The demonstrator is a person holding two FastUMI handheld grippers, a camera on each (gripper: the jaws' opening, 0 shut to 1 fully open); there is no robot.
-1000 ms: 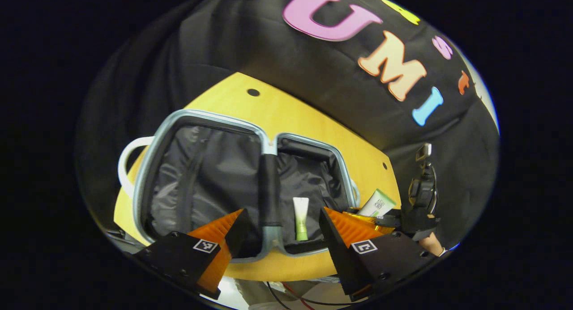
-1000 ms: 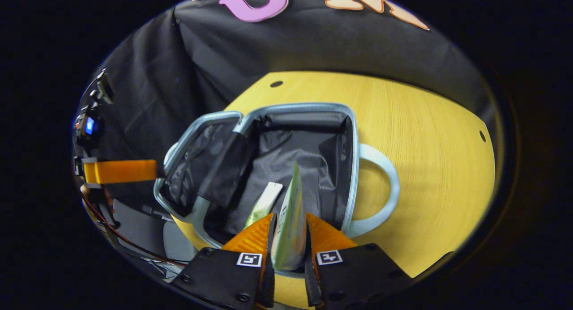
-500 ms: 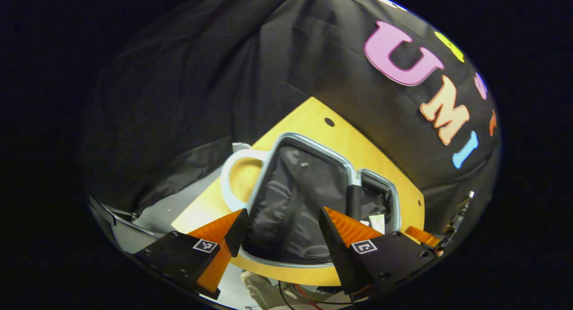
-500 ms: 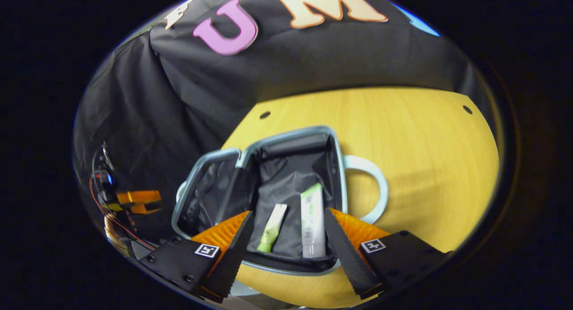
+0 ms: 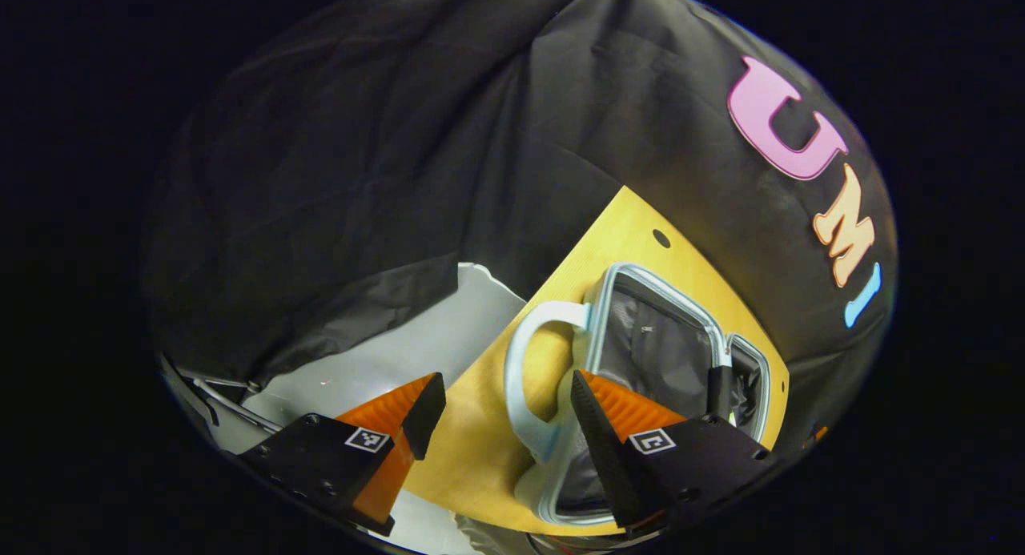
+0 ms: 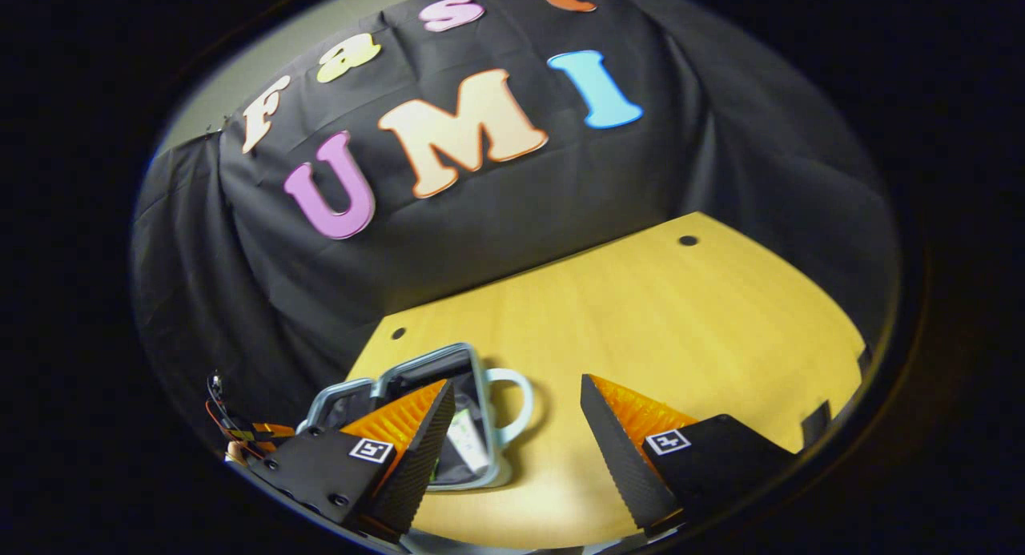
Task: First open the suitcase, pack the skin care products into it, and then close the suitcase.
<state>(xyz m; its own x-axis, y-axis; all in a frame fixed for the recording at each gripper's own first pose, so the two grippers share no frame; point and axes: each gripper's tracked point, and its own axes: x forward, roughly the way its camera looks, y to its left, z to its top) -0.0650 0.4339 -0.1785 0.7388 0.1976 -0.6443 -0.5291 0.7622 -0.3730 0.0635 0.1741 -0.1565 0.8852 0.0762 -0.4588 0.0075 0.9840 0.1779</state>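
The suitcase [image 6: 416, 415] lies open on the near left part of the yellow table [image 6: 641, 323], a tube [image 6: 467, 443] inside it. Both the right gripper [image 6: 512, 427] and left gripper [image 5: 500, 419] are spread wide, holding nothing.

Your left gripper [image 5: 500, 403], seen in left gripper view: two wedge-shaped fingers with ribbed inner faces, each on black angular block. Small square black-and-white marker tag on top of each block. Round screw heads dot block edges. Your right gripper [image 6: 516, 415], in right gripper view: same build, ribbed wedges, black mounts, one square marker tag per side, screws along left block. Both pairs stand wide apart, nothing between them.
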